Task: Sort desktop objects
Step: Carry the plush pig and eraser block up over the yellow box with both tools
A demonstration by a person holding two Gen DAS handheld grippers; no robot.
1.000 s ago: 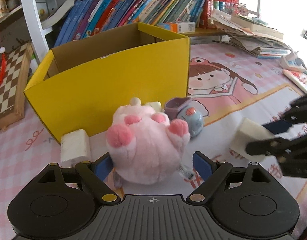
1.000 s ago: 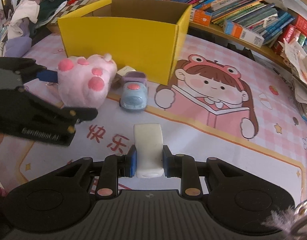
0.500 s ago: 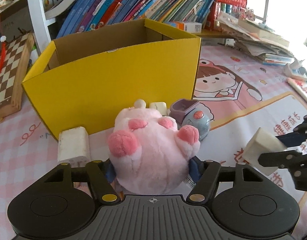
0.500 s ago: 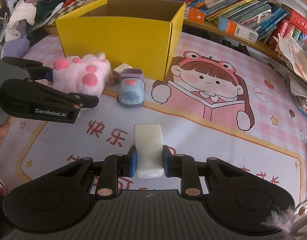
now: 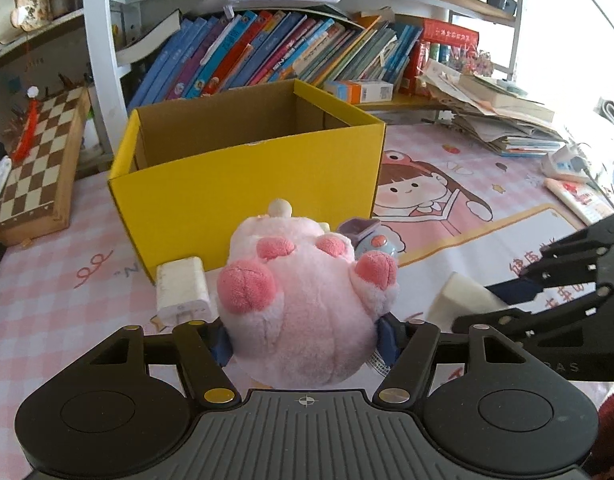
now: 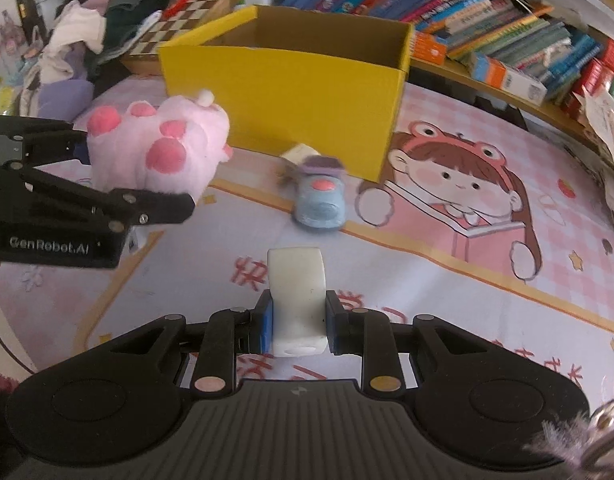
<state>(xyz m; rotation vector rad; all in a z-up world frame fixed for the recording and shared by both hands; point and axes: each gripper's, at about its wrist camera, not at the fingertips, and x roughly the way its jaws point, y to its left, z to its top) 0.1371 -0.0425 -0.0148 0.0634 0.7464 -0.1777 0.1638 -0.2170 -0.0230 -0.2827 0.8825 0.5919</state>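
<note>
Pink mat (image 6: 487,320), yellow box (image 5: 247,184) open-topped — pink plush (image 5: 303,308) just before it

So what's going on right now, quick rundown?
Left gripper shut on pink plush toy. Right gripper shut on white block. Yellow box open ahead; blue toy car and another white block lie before it.

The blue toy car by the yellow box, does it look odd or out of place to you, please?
Somewhat: the toy car has a purple cup tipped against its far end, close to the box. No damage or spill shows.
</note>
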